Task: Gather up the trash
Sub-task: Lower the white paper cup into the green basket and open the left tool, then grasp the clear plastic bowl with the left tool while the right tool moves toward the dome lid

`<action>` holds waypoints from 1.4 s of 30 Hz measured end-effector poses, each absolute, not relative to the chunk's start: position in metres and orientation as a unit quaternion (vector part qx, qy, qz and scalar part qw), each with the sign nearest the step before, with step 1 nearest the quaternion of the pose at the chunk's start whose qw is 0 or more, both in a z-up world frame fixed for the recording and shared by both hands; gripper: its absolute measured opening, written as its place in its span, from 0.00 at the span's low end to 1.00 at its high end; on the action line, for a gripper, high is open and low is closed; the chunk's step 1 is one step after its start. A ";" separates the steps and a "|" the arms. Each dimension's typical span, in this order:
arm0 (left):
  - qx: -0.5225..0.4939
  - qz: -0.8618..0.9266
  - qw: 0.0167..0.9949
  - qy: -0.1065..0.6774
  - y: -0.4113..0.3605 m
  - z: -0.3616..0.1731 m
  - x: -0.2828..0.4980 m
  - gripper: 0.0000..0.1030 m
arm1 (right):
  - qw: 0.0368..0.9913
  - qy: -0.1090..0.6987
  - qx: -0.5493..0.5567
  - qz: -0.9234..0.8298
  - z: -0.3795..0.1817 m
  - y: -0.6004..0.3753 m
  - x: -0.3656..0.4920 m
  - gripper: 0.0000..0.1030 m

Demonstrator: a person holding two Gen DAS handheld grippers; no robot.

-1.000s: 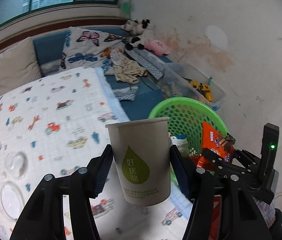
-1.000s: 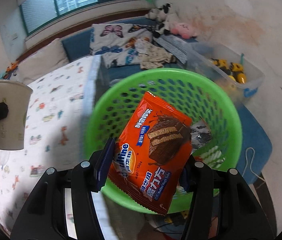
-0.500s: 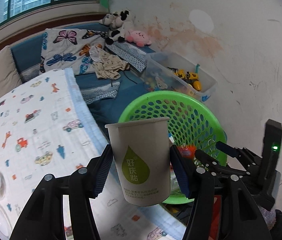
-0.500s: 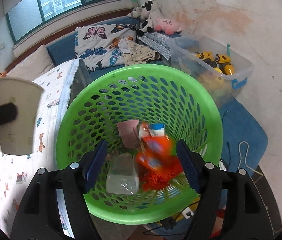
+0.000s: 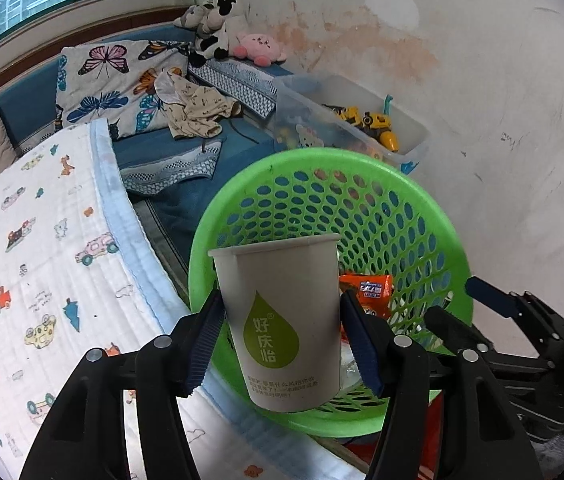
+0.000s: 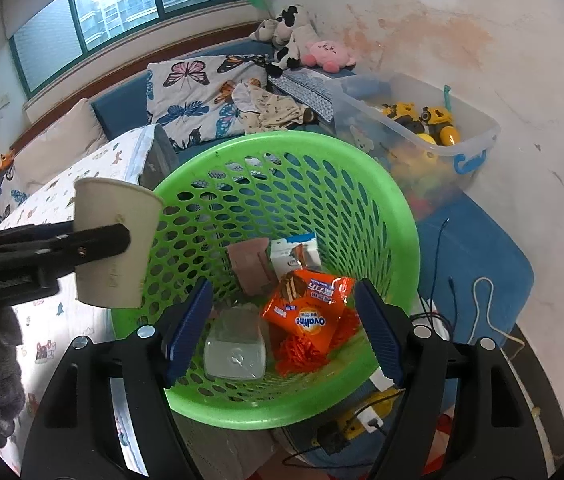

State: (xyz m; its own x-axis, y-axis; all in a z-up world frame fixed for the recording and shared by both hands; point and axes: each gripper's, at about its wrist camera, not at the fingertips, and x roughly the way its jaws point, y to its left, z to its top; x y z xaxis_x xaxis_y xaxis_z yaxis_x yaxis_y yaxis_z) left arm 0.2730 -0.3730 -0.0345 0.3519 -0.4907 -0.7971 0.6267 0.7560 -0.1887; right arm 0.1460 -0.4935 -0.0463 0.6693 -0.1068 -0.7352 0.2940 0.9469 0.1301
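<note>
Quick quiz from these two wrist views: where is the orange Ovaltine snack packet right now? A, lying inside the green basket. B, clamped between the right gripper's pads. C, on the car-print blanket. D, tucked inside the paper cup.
A: the orange Ovaltine packet lies on the other trash at the bottom of the green basket, and the right gripper hangs open above it with nothing between its pads.

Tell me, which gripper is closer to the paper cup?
Left. The left gripper holds the paper cup between its fingers; the right gripper hangs open above the green basket, beside it.
</note>
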 end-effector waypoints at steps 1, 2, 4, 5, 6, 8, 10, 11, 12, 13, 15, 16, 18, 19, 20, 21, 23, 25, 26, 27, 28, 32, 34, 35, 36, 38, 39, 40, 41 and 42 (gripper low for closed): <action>0.076 -0.342 0.817 0.457 -0.374 -0.037 0.273 0.56 | 0.906 0.391 0.120 -0.111 -0.047 -0.494 0.146 0.71; 0.077 -0.344 0.816 0.458 -0.375 -0.038 0.273 0.58 | 0.906 0.391 0.122 -0.111 -0.047 -0.495 0.145 0.71; 0.075 -0.344 0.817 0.457 -0.374 -0.039 0.273 0.68 | 0.906 0.390 0.123 -0.110 -0.046 -0.495 0.145 0.71; 0.074 -0.346 0.818 0.454 -0.374 -0.039 0.273 0.69 | 0.906 0.390 0.123 -0.110 -0.046 -0.494 0.145 0.71; 0.074 -0.348 0.818 0.452 -0.373 -0.038 0.272 0.69 | 0.906 0.390 0.123 -0.109 -0.046 -0.494 0.144 0.71; 0.075 -0.349 0.818 0.451 -0.372 -0.036 0.271 0.69 | 0.906 0.390 0.123 -0.108 -0.046 -0.493 0.144 0.71; 0.070 -0.352 0.819 0.447 -0.368 -0.033 0.269 0.69 | 0.907 0.389 0.122 -0.107 -0.045 -0.491 0.143 0.71; 0.068 -0.353 0.820 0.446 -0.365 -0.031 0.267 0.69 | 0.907 0.388 0.123 -0.105 -0.044 -0.490 0.142 0.71; 0.067 -0.352 0.821 0.443 -0.361 -0.028 0.265 0.69 | 0.908 0.387 0.123 -0.104 -0.042 -0.488 0.142 0.71; 0.065 -0.352 0.823 0.442 -0.358 -0.026 0.264 0.69 | 0.909 0.386 0.122 -0.103 -0.041 -0.486 0.141 0.71; 0.059 -0.352 0.825 0.439 -0.349 -0.022 0.260 0.69 | 0.910 0.384 0.120 -0.099 -0.039 -0.482 0.140 0.71; 0.057 -0.351 0.827 0.436 -0.343 -0.020 0.258 0.69 | 0.911 0.382 0.120 -0.097 -0.037 -0.479 0.139 0.71; 0.056 -0.344 0.833 0.430 -0.330 -0.015 0.253 0.69 | 0.913 0.380 0.120 -0.092 -0.034 -0.475 0.137 0.72; 0.055 -0.342 0.834 0.429 -0.325 -0.013 0.249 0.69 | 0.913 0.379 0.120 -0.089 -0.033 -0.472 0.136 0.72; 0.053 -0.339 0.837 0.427 -0.318 -0.011 0.247 0.69 | 0.914 0.378 0.120 -0.086 -0.032 -0.469 0.136 0.72; 0.052 -0.337 0.838 0.425 -0.313 -0.010 0.245 0.69 | 0.915 0.377 0.120 -0.082 -0.030 -0.465 0.135 0.72; 0.050 -0.329 0.844 0.422 -0.297 -0.006 0.239 0.69 | 0.916 0.377 0.118 -0.075 -0.027 -0.458 0.134 0.72; 0.048 -0.320 0.850 0.417 -0.282 -0.003 0.232 0.69 | 0.918 0.374 0.113 -0.067 -0.025 -0.447 0.133 0.73; 0.049 -0.314 0.853 0.414 -0.273 -0.001 0.228 0.69 | 0.919 0.374 0.111 -0.063 -0.024 -0.442 0.133 0.73; 0.048 -0.309 0.856 0.412 -0.264 0.000 0.225 0.69 | 0.919 0.374 0.109 -0.059 -0.023 -0.437 0.133 0.73; 0.046 -0.304 0.858 0.411 -0.256 0.001 0.222 0.69 | 0.920 0.373 0.107 -0.055 -0.022 -0.433 0.133 0.73; 0.034 -0.283 0.867 0.410 -0.221 0.002 0.213 0.70 | 0.922 0.373 0.100 -0.039 -0.020 -0.414 0.136 0.74; 0.028 -0.271 0.870 0.410 -0.202 0.001 0.211 0.70 | 0.922 0.374 0.096 -0.030 -0.019 -0.404 0.138 0.74; 0.025 -0.265 0.873 0.409 -0.193 0.001 0.210 0.71 | 0.922 0.374 0.095 -0.027 -0.019 -0.400 0.138 0.74; 0.021 -0.259 0.874 0.410 -0.184 0.001 0.209 0.71 | 0.922 0.374 0.093 -0.023 -0.019 -0.394 0.140 0.74; 0.014 -0.244 0.878 0.411 -0.162 -0.001 0.208 0.72 | 0.923 0.374 0.091 -0.015 -0.018 -0.385 0.142 0.74; 0.012 -0.238 0.880 0.412 -0.156 -0.002 0.207 0.73 | 0.923 0.374 0.090 -0.010 -0.017 -0.380 0.143 0.74; 0.011 -0.229 0.882 0.412 -0.145 -0.004 0.207 0.74 | 0.923 0.374 0.089 -0.006 -0.016 -0.376 0.143 0.74; 0.009 -0.220 0.884 0.413 -0.135 -0.006 0.207 0.75 | 0.923 0.374 0.089 -0.003 -0.016 -0.373 0.144 0.74; 0.009 -0.214 0.885 0.413 -0.128 -0.007 0.207 0.76 | 0.923 0.375 0.088 0.003 -0.016 -0.367 0.146 0.74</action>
